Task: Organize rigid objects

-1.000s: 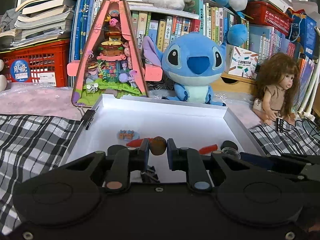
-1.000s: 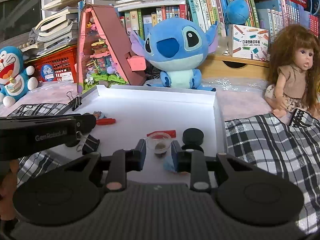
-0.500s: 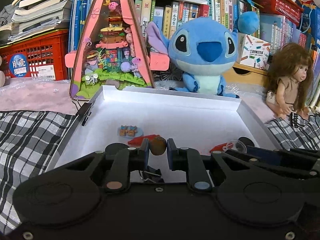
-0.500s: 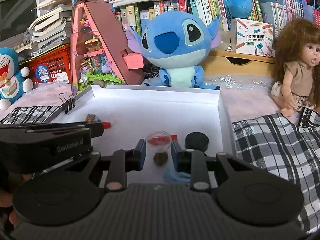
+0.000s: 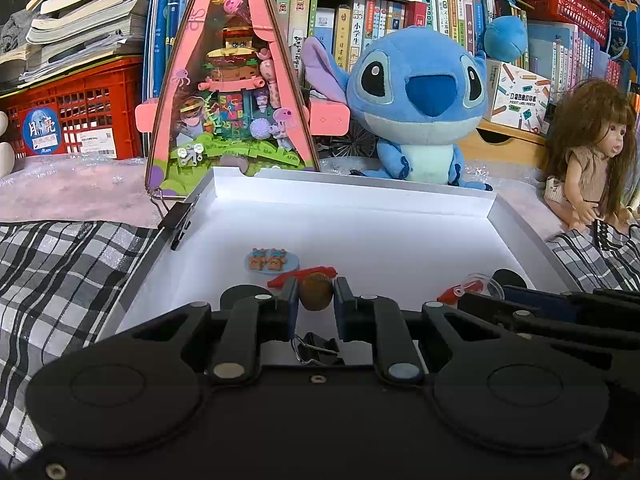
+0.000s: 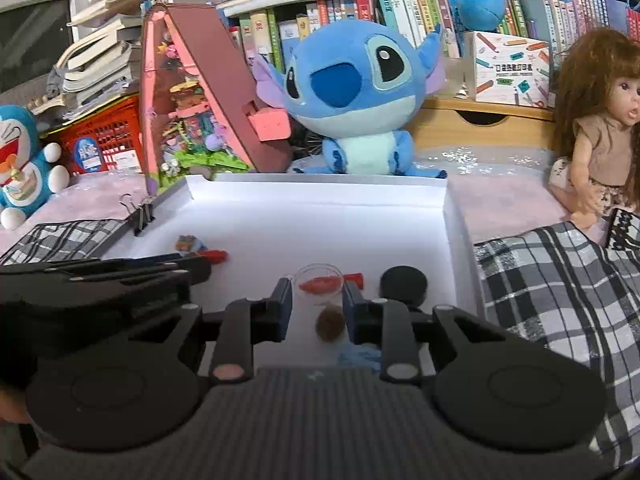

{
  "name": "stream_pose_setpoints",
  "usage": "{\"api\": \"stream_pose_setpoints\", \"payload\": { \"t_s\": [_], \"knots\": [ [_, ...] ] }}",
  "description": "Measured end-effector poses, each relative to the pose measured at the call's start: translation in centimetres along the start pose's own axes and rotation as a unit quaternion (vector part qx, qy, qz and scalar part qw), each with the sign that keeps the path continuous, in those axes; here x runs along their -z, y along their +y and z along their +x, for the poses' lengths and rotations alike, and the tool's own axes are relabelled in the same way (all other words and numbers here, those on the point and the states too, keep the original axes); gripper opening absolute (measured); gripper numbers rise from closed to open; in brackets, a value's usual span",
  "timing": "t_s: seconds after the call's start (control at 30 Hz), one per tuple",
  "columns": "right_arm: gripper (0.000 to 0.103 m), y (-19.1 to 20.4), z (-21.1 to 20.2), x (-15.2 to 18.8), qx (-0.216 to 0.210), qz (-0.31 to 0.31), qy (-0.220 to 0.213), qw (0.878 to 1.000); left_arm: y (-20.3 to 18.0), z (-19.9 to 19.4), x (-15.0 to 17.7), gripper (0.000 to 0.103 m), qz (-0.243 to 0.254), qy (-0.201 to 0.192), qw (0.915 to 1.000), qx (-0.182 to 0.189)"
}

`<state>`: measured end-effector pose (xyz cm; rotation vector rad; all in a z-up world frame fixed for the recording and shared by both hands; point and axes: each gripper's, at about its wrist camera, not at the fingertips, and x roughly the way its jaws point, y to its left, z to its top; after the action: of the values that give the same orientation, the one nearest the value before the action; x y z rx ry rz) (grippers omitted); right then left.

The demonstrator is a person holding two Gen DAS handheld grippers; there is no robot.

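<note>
My left gripper (image 5: 316,300) is shut on a small brown kiwi-like piece (image 5: 316,291) and holds it over the white tray (image 5: 360,200). My right gripper (image 6: 317,294) is shut on a small clear round cup (image 6: 319,280) with a red piece inside it, lifted above the tray (image 6: 320,184). Another brown piece (image 6: 330,322) lies on the tray floor under the right gripper. A red pepper piece (image 5: 304,274) and a blue plate of tiny bears (image 5: 271,261) lie just beyond the left gripper. A black round cap (image 6: 403,282) sits right of the cup.
Binder clips (image 5: 178,220) hold the tray's left rim, and one (image 5: 316,350) lies under the left gripper. A Stitch plush (image 5: 416,108), a pink triangular display (image 5: 232,80) and a doll (image 5: 588,152) stand behind the tray. Checked cloth (image 5: 60,272) lies on both sides.
My right gripper has lifted the clear cup off the tray floor, uncovering the brown piece below it. My left gripper has kept its grip on the brown piece and shifted slightly.
</note>
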<state>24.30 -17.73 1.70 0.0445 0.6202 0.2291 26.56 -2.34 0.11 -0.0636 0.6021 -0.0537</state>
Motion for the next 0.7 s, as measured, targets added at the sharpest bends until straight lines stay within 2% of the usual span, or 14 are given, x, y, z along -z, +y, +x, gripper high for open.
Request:
{"api": "stream_pose_setpoints", "payload": {
  "t_s": [0.23,0.33,0.43,0.5,0.7],
  "knots": [
    [0.033,0.3,0.3,0.1,0.001,-0.005,0.006,1.0,0.1,0.0,0.0,0.018,-0.003,0.001,1.0,0.007],
    [0.036,0.2,0.2,0.2,-0.002,-0.002,0.004,1.0,0.0,-0.1,0.0,0.02,-0.003,0.0,1.0,0.009],
    [0.039,0.2,0.1,0.2,-0.002,0.0,0.0,1.0,0.0,-0.2,0.1,0.03,-0.004,0.001,0.9999,0.01],
    [0.052,0.1,-0.1,0.2,-0.002,0.003,-0.002,1.0,0.0,-0.5,0.0,0.034,-0.003,-0.001,0.9999,0.01],
    [0.054,0.1,-0.8,0.2,0.0,0.008,-0.01,1.0,0.1,-1.7,-0.2,0.04,0.001,-0.008,0.9999,0.008]
  ]
}}
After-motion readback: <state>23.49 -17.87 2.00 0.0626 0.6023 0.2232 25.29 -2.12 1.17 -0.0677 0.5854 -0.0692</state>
